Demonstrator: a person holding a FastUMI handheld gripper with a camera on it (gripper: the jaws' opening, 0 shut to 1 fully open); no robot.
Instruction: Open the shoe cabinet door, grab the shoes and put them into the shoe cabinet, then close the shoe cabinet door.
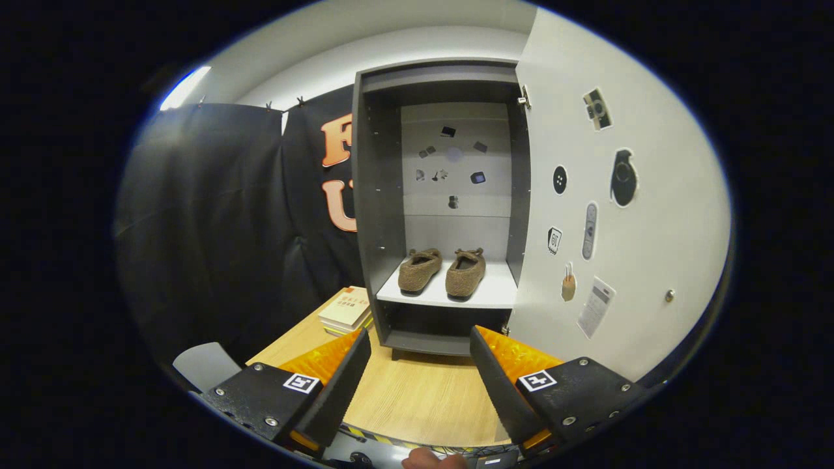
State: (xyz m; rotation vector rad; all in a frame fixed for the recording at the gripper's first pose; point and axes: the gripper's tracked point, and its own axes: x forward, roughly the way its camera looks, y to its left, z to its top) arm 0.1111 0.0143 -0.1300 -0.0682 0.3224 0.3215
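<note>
A dark grey shoe cabinet stands on the wooden table beyond my fingers. Its white door is swung wide open to the right, covered with stickers and carrying a small metal knob. Two brown fuzzy shoes, the left shoe and the right shoe, sit side by side on the white shelf inside the cabinet. My gripper is open, with nothing between its fingers, and sits back from the cabinet above the table.
A stack of books lies on the wooden table left of the cabinet. A grey chair back shows beside the table's left edge. A fingertip shows below the fingers.
</note>
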